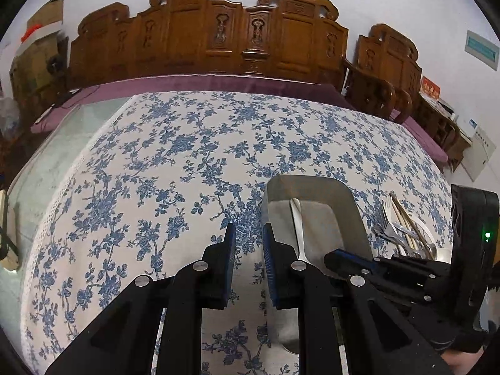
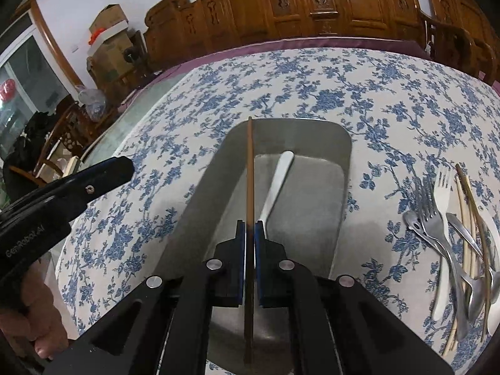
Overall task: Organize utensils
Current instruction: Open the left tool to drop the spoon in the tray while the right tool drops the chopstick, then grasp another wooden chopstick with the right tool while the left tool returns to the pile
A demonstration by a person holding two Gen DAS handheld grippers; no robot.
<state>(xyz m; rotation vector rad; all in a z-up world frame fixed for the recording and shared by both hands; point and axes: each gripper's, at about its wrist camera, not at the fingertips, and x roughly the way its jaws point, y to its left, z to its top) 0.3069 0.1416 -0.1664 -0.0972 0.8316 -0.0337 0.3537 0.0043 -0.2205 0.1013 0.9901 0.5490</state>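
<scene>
Across the counter lies a white cloth printed with blue flowers, and behind it, at twelve o'clock in both views, stands a carved wooden bench back. Next in size is the metal tray, sitting on the cloth at the centre of the right wrist view and at three o'clock of the left gripper in the left wrist view. That gripper hovers over the bare cloth just beside the tray's left rim, its jaws apart with nothing between them.

Over the tray's near end, the right gripper has its jaws closed on a single brown chopstick — the stick runs straight toward twelve o'clock, its far tip reaching the tray's far rim. One white spoon lies inside the tray, just right of the chopstick, handle end toward twelve o'clock.

At three o'clock of the tray, apart from it, a loose pile of utensils lies on the cloth — metal forks, spoons and more chopsticks overlapping, resting partly on a white plate.
</scene>
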